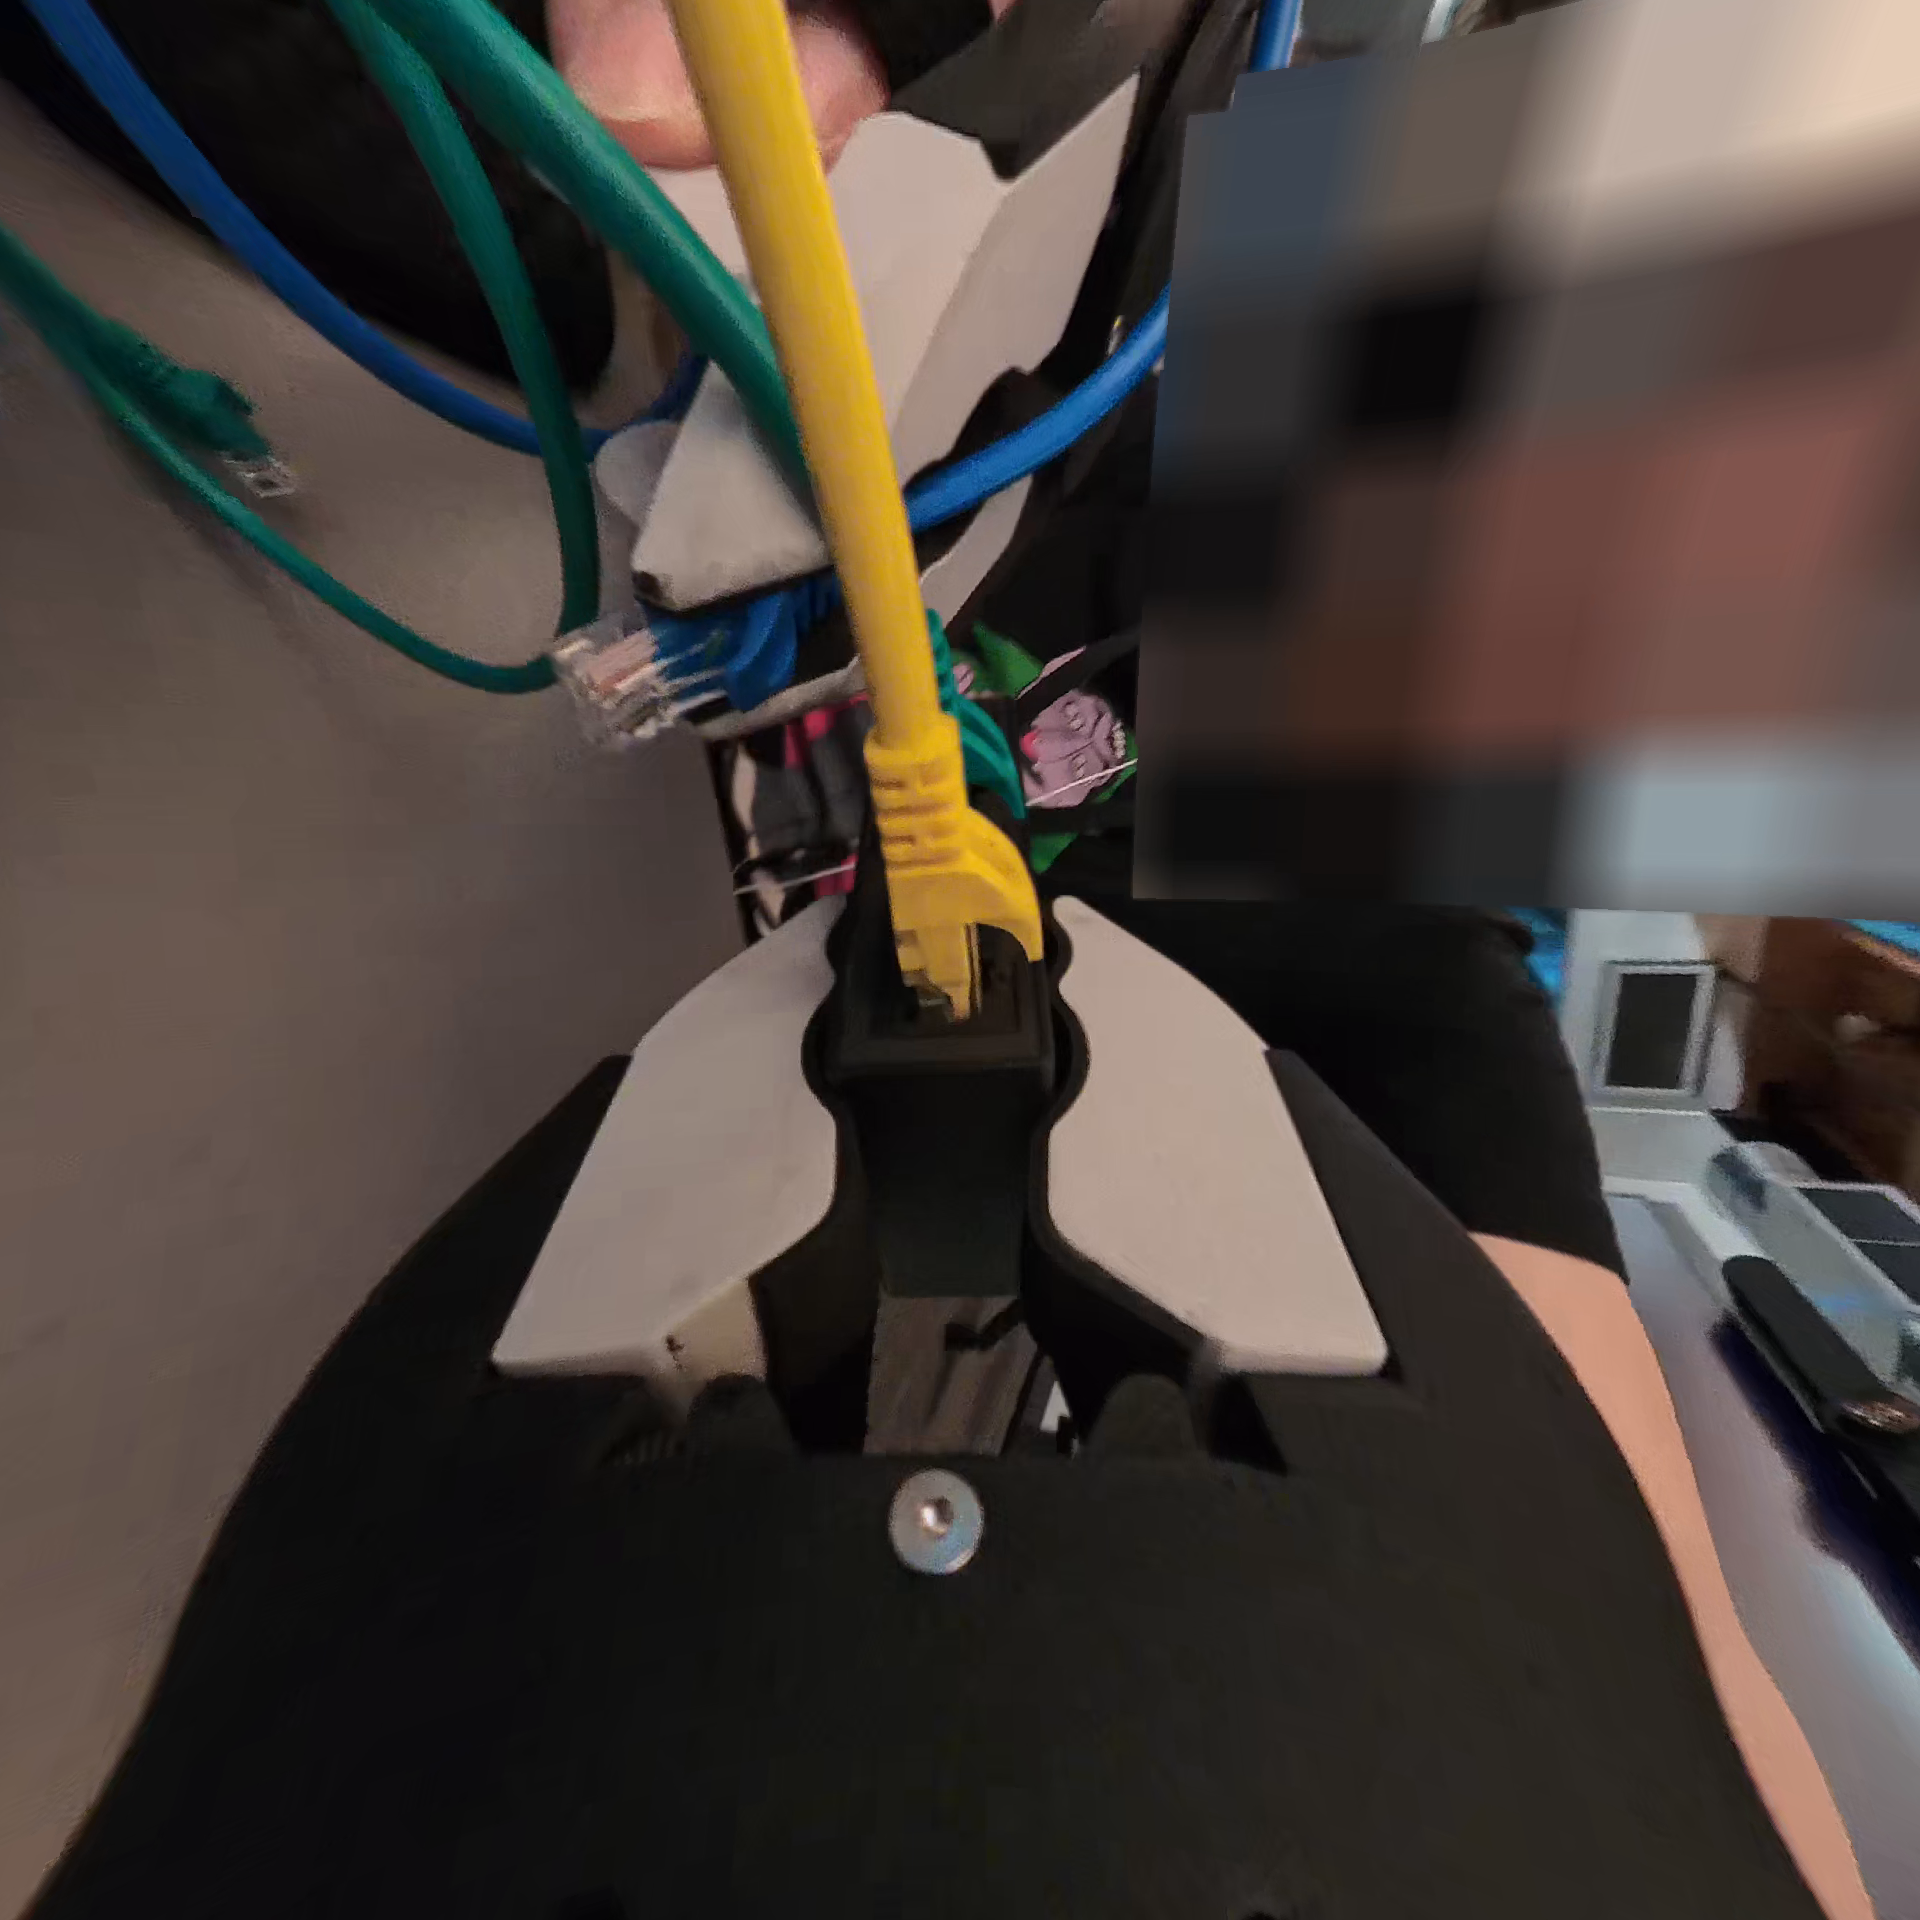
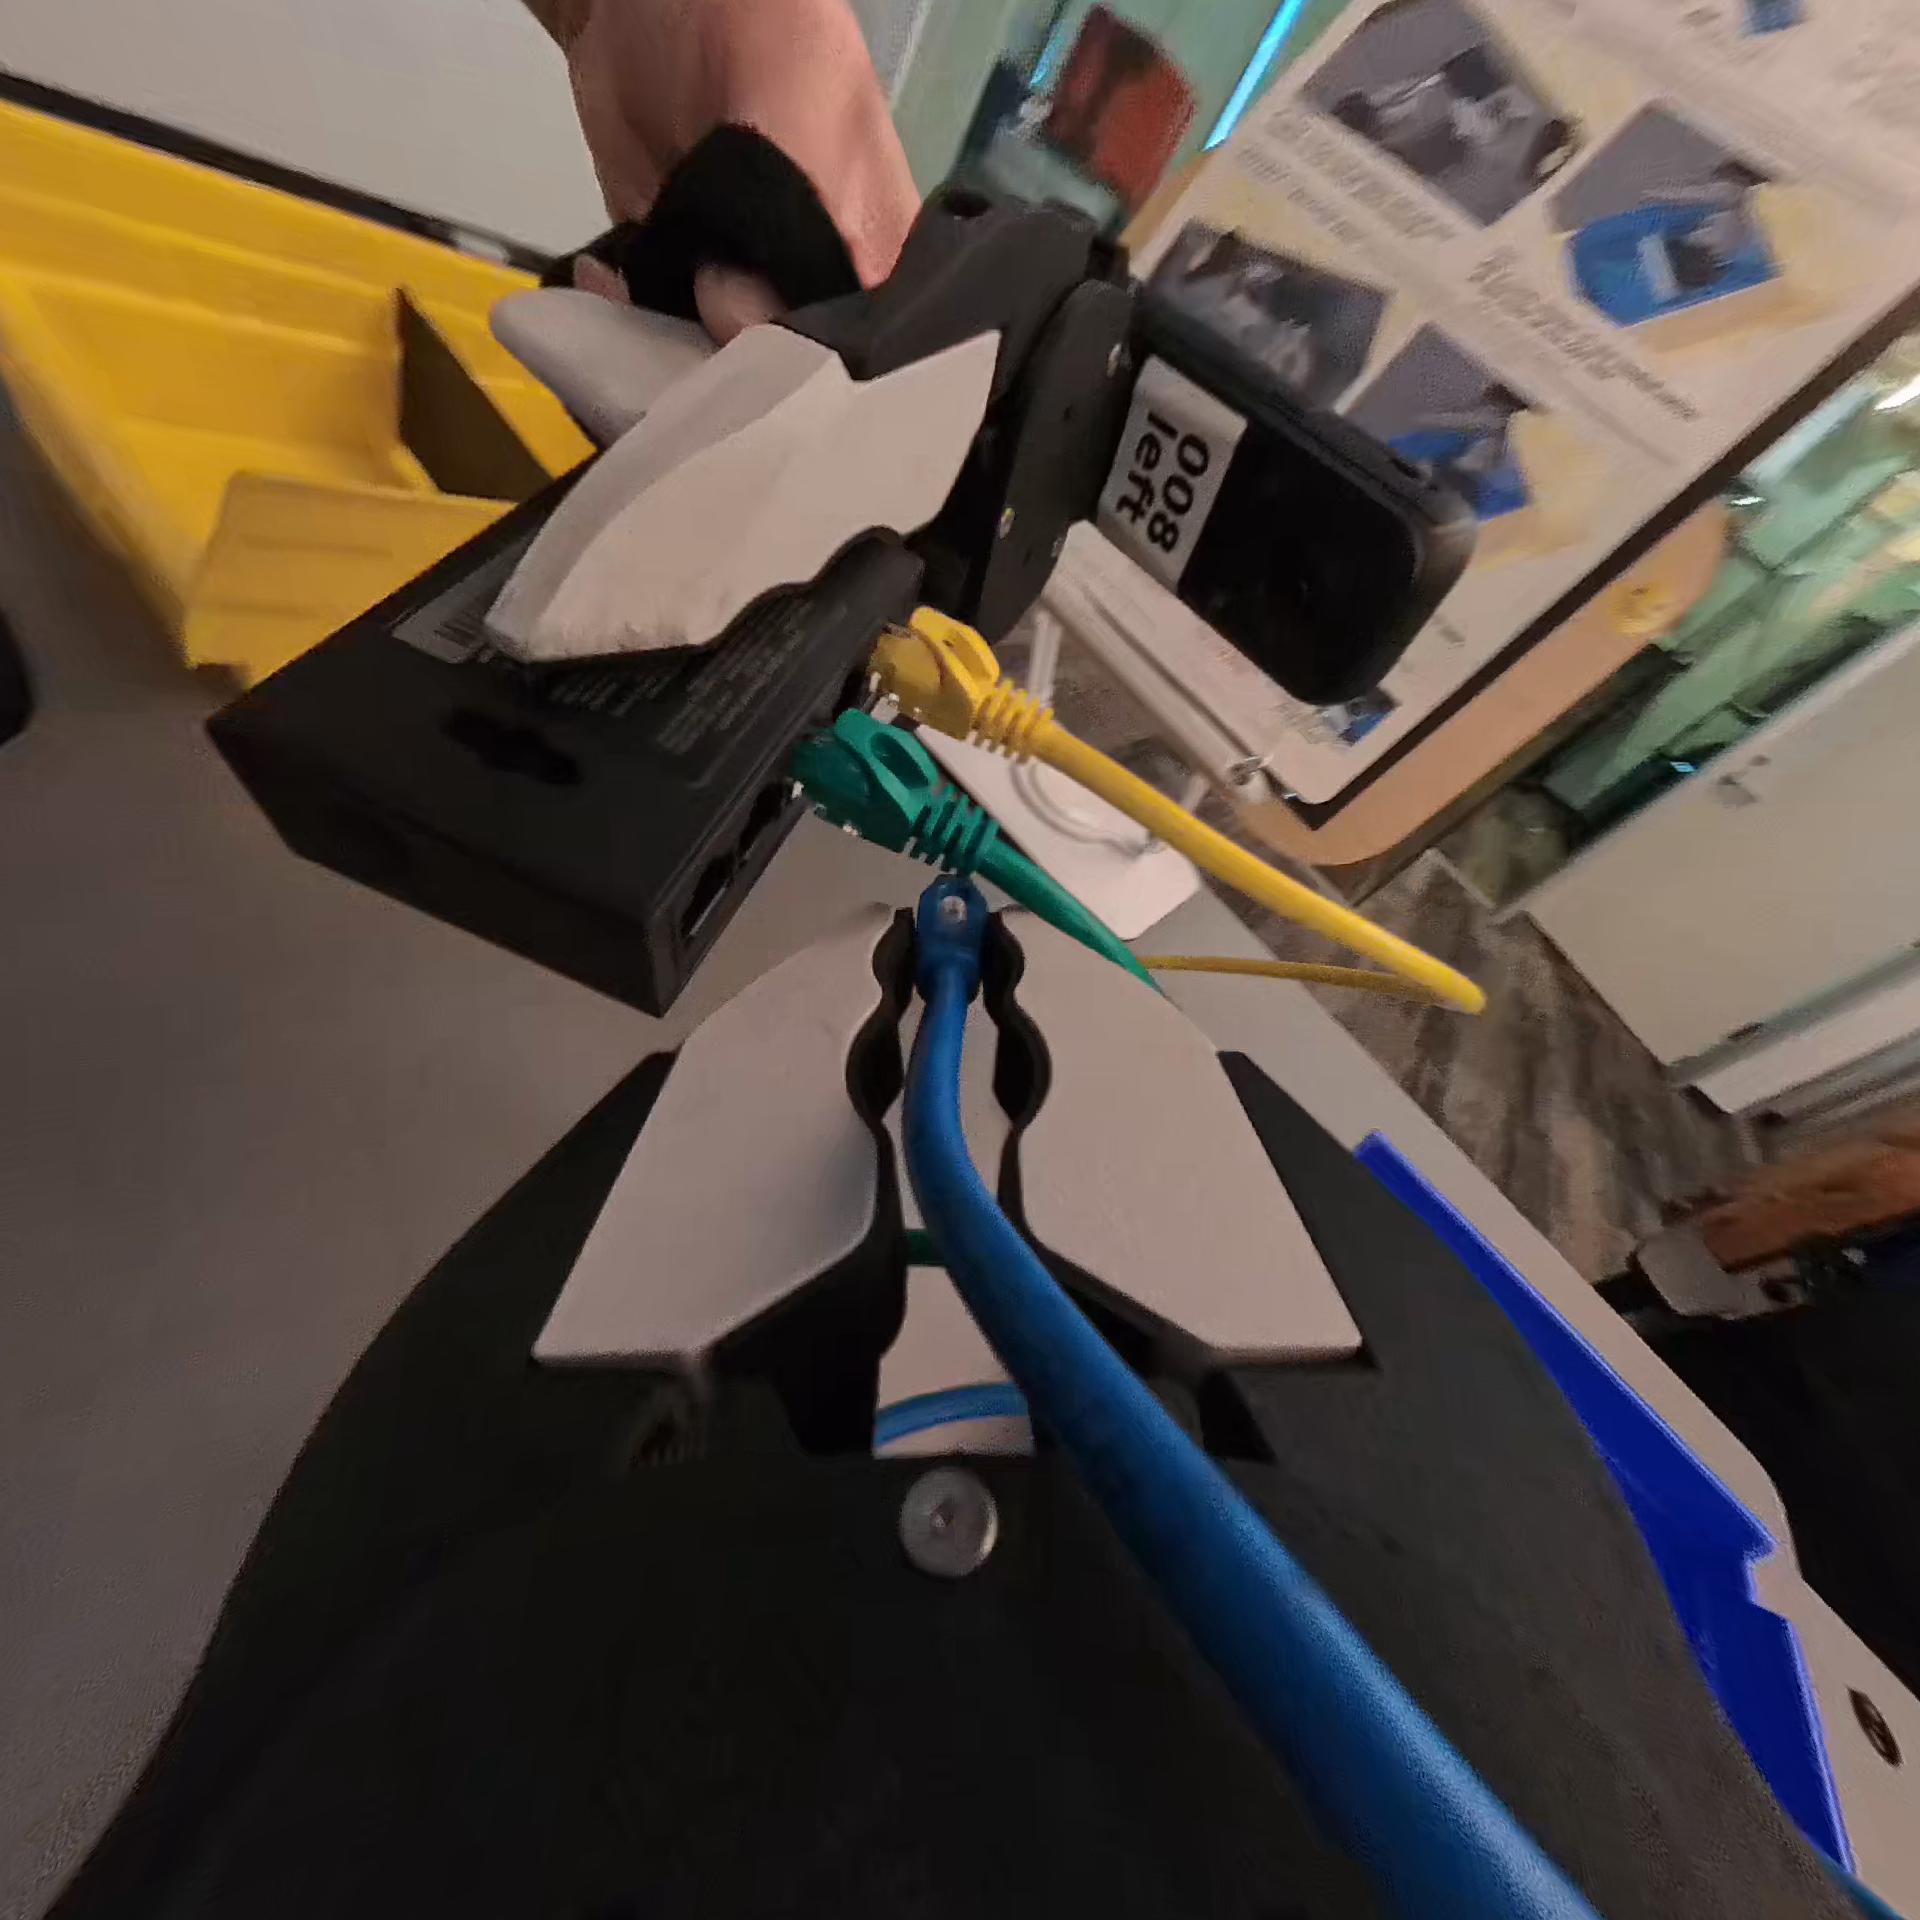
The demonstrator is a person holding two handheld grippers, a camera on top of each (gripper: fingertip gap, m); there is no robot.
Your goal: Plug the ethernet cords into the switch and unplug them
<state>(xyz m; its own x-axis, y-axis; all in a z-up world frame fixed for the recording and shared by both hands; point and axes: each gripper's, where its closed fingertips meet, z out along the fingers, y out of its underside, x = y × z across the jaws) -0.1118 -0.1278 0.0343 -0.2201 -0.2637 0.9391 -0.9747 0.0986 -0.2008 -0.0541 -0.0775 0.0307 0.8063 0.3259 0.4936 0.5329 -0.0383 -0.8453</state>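
My left gripper [image 1: 940,935] is shut on the black switch [image 1: 940,1101], seen end-on and held off the table. A yellow ethernet cord [image 1: 831,364] is plugged into the switch. In the right wrist view the switch [image 2: 499,769] sits under a left-gripper finger [image 2: 727,499], with a yellow plug [image 2: 940,675] and a green plug [image 2: 873,779] in adjacent ports. My right gripper [image 2: 951,925] is shut on the blue cord's plug [image 2: 948,935], just short of the ports. The blue plug's clear tip [image 1: 613,681] points left.
A loose green plug [image 1: 223,416] hangs over the grey table [image 1: 260,1039]. A yellow bin [image 2: 208,395] lies behind the switch. A blue bin edge [image 2: 1621,1403] is at the right. A poster board [image 2: 1507,260] stands beyond. A person's hand [image 2: 727,125] holds the left gripper. The left gripper's tips are roughly 7 cm from the right gripper's.
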